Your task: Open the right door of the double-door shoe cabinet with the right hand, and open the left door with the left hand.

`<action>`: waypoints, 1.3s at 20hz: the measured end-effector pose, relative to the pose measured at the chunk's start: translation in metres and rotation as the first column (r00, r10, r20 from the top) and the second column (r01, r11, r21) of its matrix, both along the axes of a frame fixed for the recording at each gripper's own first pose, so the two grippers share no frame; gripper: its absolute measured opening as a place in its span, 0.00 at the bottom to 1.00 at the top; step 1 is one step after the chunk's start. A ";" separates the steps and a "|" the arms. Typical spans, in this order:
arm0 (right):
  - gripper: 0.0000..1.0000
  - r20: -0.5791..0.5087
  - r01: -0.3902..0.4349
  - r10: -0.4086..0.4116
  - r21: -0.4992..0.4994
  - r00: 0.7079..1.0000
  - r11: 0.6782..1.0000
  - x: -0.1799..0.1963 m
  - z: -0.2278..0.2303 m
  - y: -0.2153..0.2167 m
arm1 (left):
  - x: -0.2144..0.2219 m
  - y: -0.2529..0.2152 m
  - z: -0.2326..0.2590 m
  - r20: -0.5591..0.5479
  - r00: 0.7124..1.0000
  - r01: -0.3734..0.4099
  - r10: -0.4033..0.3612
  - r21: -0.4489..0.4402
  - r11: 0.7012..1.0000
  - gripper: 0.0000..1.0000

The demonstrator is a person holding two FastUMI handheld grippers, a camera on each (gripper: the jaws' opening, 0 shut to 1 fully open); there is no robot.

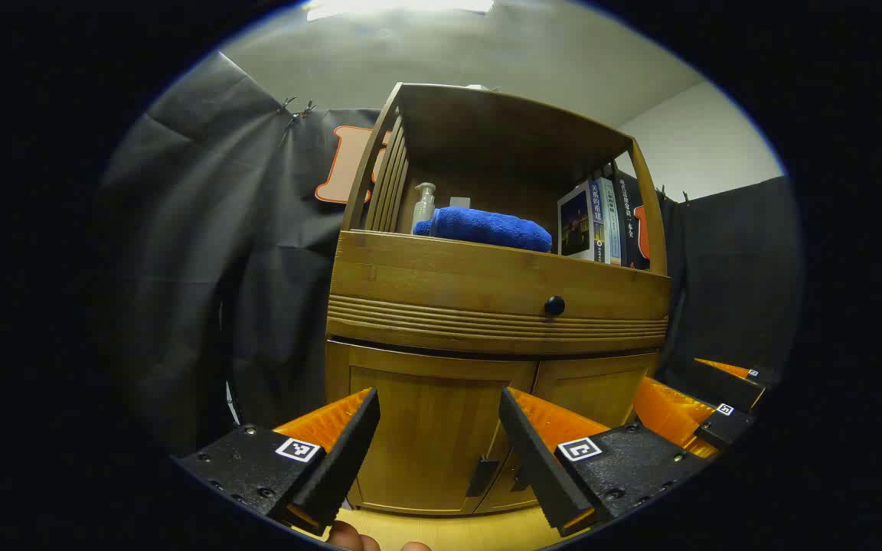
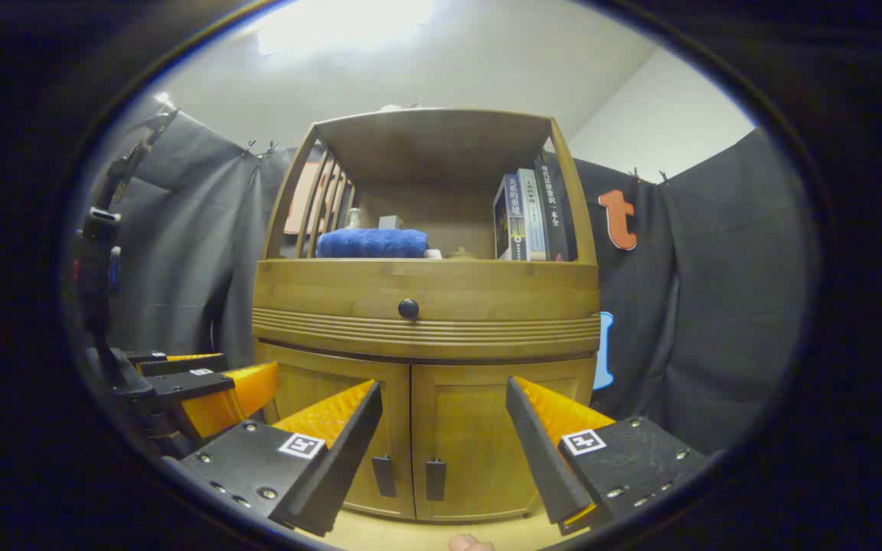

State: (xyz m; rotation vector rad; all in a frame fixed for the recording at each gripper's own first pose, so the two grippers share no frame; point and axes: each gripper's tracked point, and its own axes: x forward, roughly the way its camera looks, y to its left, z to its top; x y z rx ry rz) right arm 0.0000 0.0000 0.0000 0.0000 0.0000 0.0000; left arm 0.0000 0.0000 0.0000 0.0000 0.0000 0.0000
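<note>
Both grippers [image 1: 439,451] [image 2: 443,451] wide open, empty, short of closed cabinet doors [image 2: 426,436] ahead.

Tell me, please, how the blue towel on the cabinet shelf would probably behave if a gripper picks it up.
The blue towel looks plush and loosely folded, so it would probably sag and unfold rather than stay stiff. It seems light for its bulk. Its fuzzy surface likely grips well, and it should not roll.

One cabinet [image 2: 426,306], two doors [image 2: 341,436], three books [image 2: 533,218], one towel [image 2: 372,243].
</note>
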 end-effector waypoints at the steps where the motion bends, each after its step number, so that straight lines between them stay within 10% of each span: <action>1: 0.95 -0.002 0.003 -0.003 0.001 1.000 1.000 0.001 0.000 0.000 | 0.000 0.000 -0.001 -0.002 1.000 0.001 -0.001 0.001 1.000 0.97; 16: 0.97 -0.055 0.005 -0.005 0.009 0.998 1.000 0.013 -0.023 0.005 | -0.002 0.012 0.001 0.013 1.000 -0.021 0.021 -0.001 1.000 0.97; 26: 0.97 -0.214 0.006 -0.006 -0.002 0.977 1.000 0.051 -0.124 0.014 | -0.012 0.053 -0.001 0.005 0.997 -0.073 0.073 0.019 0.997 0.97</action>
